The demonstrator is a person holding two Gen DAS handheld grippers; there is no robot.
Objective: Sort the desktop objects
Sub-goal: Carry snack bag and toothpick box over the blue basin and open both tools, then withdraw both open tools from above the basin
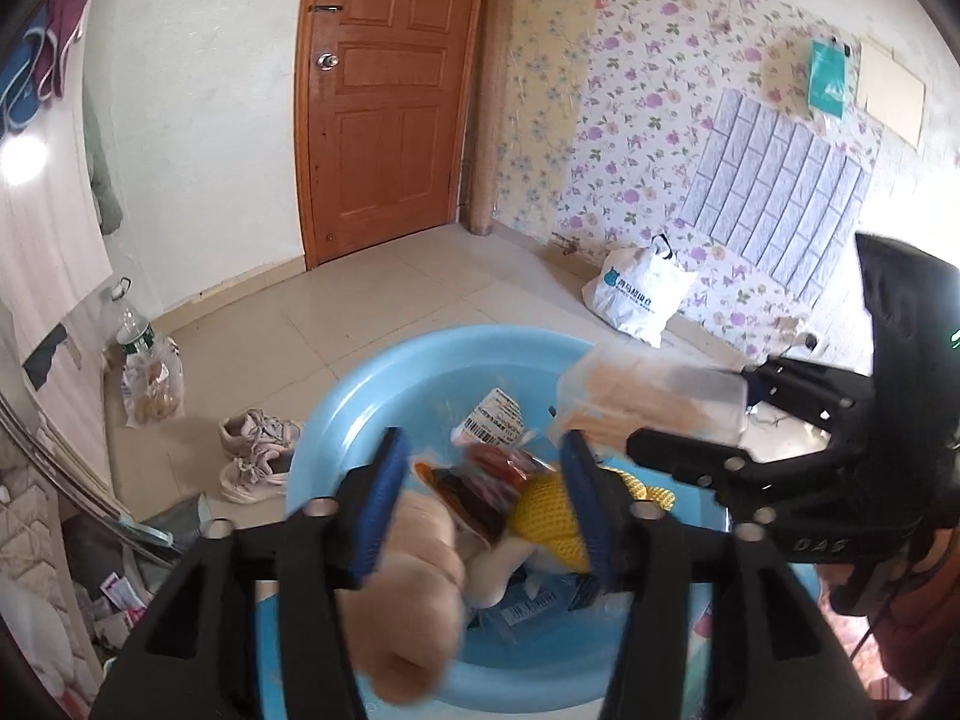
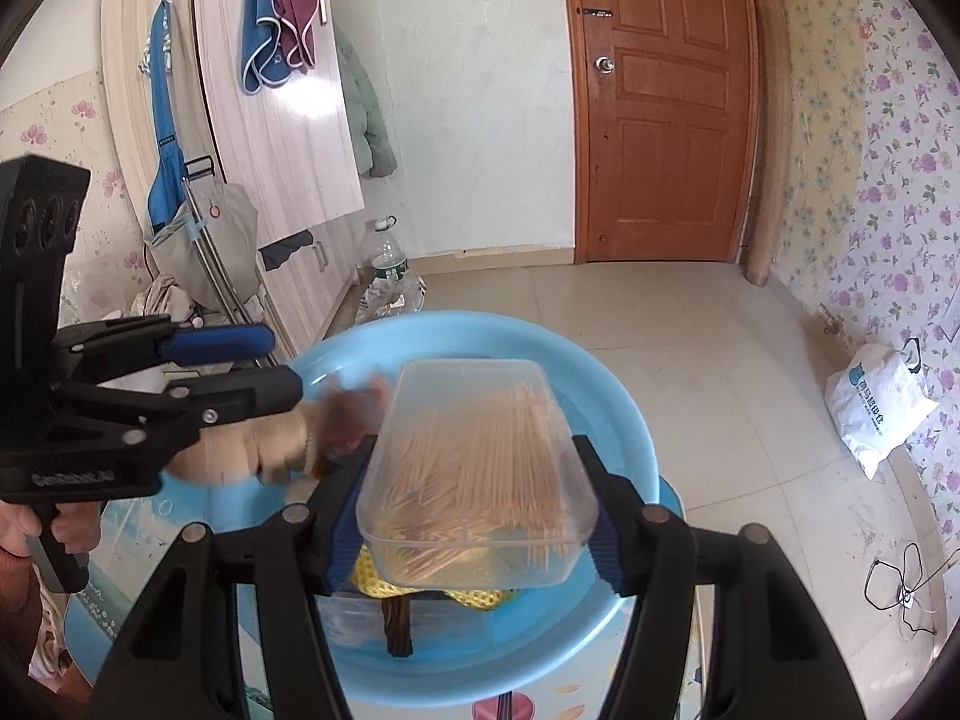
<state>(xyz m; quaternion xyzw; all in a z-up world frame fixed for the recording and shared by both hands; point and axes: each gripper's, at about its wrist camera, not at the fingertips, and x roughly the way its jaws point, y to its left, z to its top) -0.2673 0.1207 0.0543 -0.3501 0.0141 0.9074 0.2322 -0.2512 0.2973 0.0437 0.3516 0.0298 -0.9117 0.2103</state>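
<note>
My right gripper (image 2: 474,498) is clamped on a clear plastic box of toothpicks (image 2: 480,468); both pads press its side walls. I hold the box above the blue basin (image 2: 624,414), over its near half.

My left gripper (image 1: 480,504) stands released: its blue pads (image 1: 384,498) are apart, and nothing is pressed between them. A beige plush toy (image 1: 414,588) hangs blurred just below the pads, over the basin's near left part. I cannot tell whether the toy touches a pad.

Inside the basin lie a yellow knitted item (image 1: 546,510), a dark snack packet (image 1: 480,492) and a white packet with a barcode (image 1: 492,420), all near the middle of the basin. The snack packet lies against the yellow item.
</note>
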